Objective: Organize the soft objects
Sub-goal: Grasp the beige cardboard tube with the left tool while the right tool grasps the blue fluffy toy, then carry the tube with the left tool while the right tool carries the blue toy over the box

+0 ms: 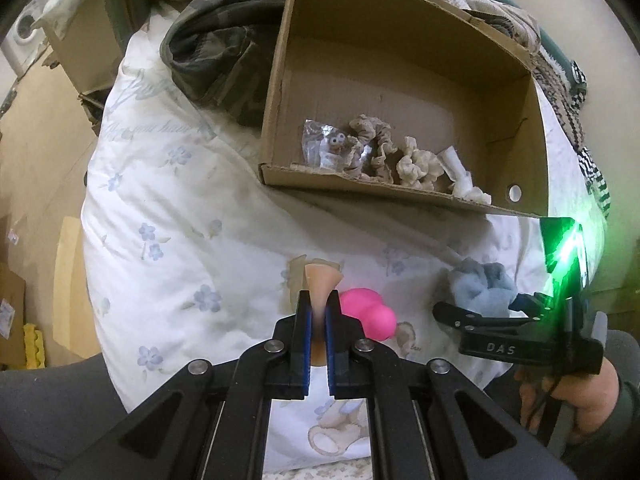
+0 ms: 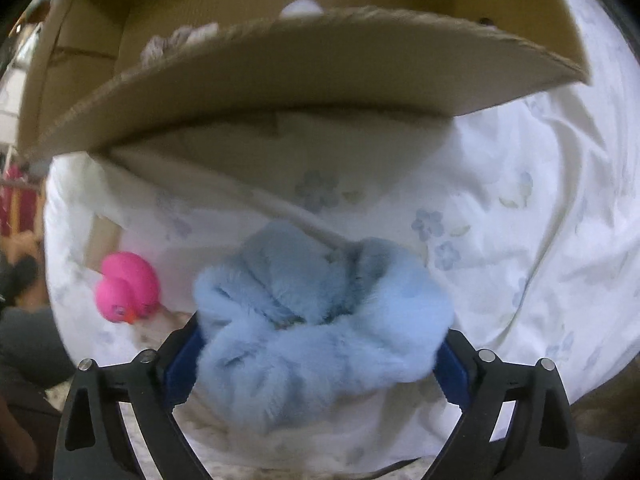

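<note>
My left gripper (image 1: 318, 312) is shut on a small beige soft piece (image 1: 322, 280) and holds it just above the floral duvet. A pink rubber duck (image 1: 368, 312) lies right beside it on the duvet; it also shows in the right wrist view (image 2: 126, 286). My right gripper (image 2: 316, 344) is around a fluffy light-blue scrunchie (image 2: 320, 320), its fingers (image 2: 182, 356) pressing both sides; in the left wrist view the scrunchie (image 1: 482, 284) is at the right. A cardboard box (image 1: 400, 60) lies beyond, holding beige scrunchies (image 1: 396, 152), a crinkly packet (image 1: 326, 144) and white cloth (image 1: 464, 180).
The white floral duvet (image 1: 180, 208) covers the bed. A dark camouflage garment (image 1: 220, 52) lies left of the box. A knitted cloth (image 1: 560, 64) lies behind and right of it. The box's front flap (image 2: 320, 68) hangs close above the right gripper. A green light (image 1: 568, 248) glows at right.
</note>
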{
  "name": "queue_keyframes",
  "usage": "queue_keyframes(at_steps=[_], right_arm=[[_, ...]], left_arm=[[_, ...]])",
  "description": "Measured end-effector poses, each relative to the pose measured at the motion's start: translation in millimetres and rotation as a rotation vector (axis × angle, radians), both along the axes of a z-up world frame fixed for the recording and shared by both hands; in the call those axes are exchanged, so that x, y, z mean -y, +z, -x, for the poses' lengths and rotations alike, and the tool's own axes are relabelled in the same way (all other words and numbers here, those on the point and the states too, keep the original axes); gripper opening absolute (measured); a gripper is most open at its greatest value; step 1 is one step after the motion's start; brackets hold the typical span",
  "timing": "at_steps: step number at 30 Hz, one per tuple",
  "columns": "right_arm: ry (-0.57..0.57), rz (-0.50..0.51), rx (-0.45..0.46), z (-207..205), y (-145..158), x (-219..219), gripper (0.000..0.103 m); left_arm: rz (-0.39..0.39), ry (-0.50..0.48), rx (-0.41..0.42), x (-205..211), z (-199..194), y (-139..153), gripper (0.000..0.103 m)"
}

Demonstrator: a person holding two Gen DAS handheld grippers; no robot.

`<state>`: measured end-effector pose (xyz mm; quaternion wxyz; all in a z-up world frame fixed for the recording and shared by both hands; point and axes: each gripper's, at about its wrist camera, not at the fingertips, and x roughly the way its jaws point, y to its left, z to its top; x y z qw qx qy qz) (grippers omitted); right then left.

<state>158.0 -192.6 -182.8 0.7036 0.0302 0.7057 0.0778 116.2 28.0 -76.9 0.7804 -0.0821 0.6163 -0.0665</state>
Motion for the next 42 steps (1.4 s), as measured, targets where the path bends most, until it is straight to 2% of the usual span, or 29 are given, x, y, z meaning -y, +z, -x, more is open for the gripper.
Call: queue_keyframes(at_steps=[1,3,4,5,6,11,18,20,30,36,42], right_arm=[[0.002,0.002,0.003,0,0,0,0.101],[0.002,-0.005,0.010,-1,1,0,0.091],[0.004,-0.008,0.018,-1,4,1,0.075],[0.002,-0.014,0.026,0,7,4,0.055],[-0.004,-0.028,0.033,1,10,6,0.050],[-0.005,-0.124,0.097,1,37,10,0.047],[0.025,-0.239,0.279,13,96,6,0.047],[0.028,-0.242,0.271,14,97,4,0.047],[0.020,-0.272,0.287,10,99,12,0.047],[0.021,-0.300,0.306,5,102,5,0.047],[0.021,-0.329,0.368,8,123,9,0.047]], left_arm=[[-0.002,0.000,0.001,2,0,-2,0.006],[-0.006,0.000,0.005,2,0,-1,0.006],[-0.005,0.001,0.005,2,-1,-1,0.006],[-0.005,0.003,0.006,2,-1,-1,0.006],[-0.005,0.006,0.007,1,-1,-1,0.006],[-0.017,0.008,0.020,1,0,1,0.006],[-0.040,0.029,0.060,-1,2,6,0.006],[-0.064,0.032,0.071,-1,2,6,0.006],[-0.078,0.048,0.100,0,1,10,0.006],[-0.080,0.045,0.165,1,0,28,0.006],[-0.083,0.032,0.209,7,-9,49,0.006]])
